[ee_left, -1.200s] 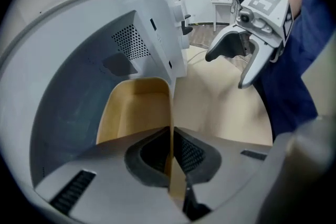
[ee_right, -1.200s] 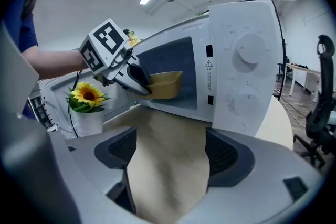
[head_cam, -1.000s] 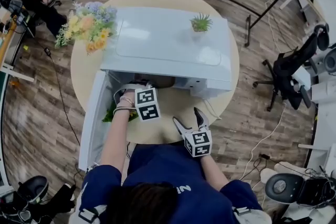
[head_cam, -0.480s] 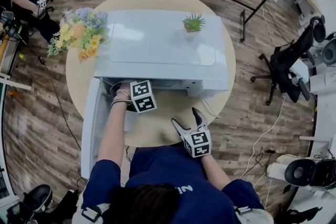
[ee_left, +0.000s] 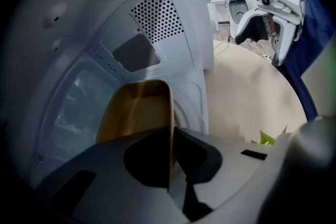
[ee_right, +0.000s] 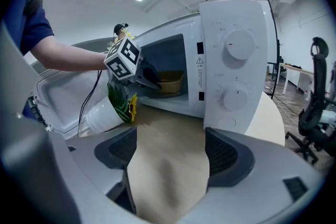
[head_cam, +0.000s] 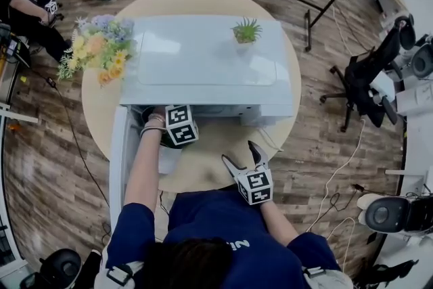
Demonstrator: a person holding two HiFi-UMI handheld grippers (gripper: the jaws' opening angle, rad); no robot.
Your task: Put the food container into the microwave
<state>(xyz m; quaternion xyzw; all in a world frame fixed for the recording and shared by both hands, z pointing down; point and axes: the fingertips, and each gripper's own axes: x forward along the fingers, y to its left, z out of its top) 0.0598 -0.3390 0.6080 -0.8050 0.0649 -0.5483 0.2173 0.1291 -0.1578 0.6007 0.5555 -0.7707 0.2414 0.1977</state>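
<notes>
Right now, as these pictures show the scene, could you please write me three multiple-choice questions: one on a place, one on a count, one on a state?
1. Where is the food container?
A. inside the microwave
B. on top of it
C. on the floor

2. How many knobs does the microwave's panel have?
A. one
B. two
C. four

3. How is the right gripper?
A. shut on the container
B. open and empty
C. shut on a cable

Answers:
1 A, the left gripper holds it by its wall within the cavity.
2 B, one knob sits above the other.
3 B, its jaws stand apart over the bare table.
</notes>
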